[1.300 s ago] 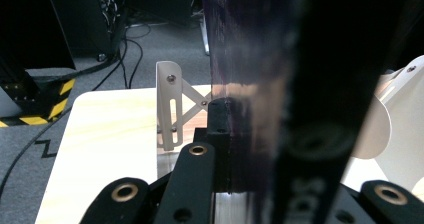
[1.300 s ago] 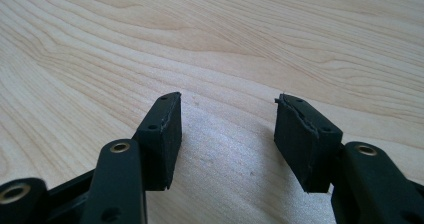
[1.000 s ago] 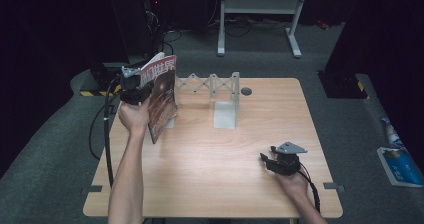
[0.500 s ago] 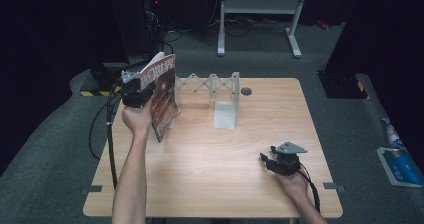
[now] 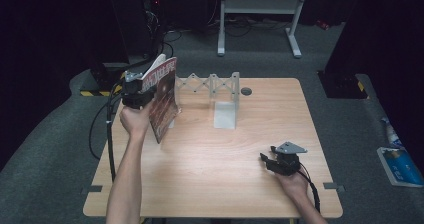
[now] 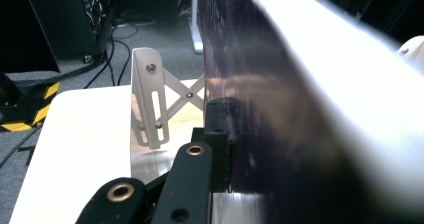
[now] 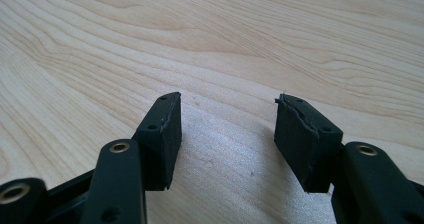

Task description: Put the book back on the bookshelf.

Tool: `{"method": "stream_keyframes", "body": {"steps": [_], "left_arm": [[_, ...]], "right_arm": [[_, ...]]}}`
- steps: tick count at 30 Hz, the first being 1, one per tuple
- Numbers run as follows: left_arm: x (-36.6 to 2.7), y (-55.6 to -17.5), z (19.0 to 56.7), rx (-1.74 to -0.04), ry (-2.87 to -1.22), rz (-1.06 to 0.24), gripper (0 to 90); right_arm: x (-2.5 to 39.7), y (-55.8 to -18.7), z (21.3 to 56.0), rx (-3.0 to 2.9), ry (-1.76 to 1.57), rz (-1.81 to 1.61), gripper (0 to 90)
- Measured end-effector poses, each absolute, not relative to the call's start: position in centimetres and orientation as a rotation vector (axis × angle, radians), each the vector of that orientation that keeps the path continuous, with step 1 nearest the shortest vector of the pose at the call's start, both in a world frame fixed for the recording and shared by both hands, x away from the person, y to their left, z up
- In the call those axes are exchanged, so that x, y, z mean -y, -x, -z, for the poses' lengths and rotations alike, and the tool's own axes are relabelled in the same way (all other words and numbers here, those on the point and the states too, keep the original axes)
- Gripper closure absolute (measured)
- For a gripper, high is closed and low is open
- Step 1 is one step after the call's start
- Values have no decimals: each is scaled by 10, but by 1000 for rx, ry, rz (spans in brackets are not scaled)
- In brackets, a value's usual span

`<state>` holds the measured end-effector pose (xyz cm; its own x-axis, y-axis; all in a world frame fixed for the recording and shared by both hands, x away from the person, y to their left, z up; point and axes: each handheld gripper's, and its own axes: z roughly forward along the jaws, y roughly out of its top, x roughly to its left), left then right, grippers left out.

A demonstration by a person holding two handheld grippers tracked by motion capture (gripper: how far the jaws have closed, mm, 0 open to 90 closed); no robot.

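Since a second ago, the left gripper (image 5: pixel 136 91) has carried the magazine (image 5: pixel 161 98) slightly right, closer to the folding rack (image 5: pixel 216 88); the right gripper (image 5: pixel 272 160) has stayed put.

From the high view, the magazine stands upright over the tabletop's (image 5: pixel 210 159) back-left part, just left of the rack, long axis near vertical, cover facing right and toward the person. Judging by this, the step in hand is carrying it to the rack; next it likely needs lining up with a slot and lowering.

From the left gripper view, the jaws are clamped on the magazine (image 6: pixel 280 109), whose cover runs edge-on away toward the rack (image 6: pixel 150 104).

From the right gripper view, the right gripper (image 7: pixel 227 134) hangs with jaws apart, holding nothing, low over bare tabletop (image 7: pixel 250 34).
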<state>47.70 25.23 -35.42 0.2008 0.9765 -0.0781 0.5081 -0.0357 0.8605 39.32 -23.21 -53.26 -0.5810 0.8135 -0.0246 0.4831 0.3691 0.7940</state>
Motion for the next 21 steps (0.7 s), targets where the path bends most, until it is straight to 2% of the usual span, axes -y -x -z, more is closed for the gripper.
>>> {"method": "stream_keyframes", "body": {"steps": [21], "left_arm": [[-260, -470, 338, -1507, -1772, -591, 809]], "right_arm": [[232, -393, 533, -2222, -1128, -1080, 443]]}}
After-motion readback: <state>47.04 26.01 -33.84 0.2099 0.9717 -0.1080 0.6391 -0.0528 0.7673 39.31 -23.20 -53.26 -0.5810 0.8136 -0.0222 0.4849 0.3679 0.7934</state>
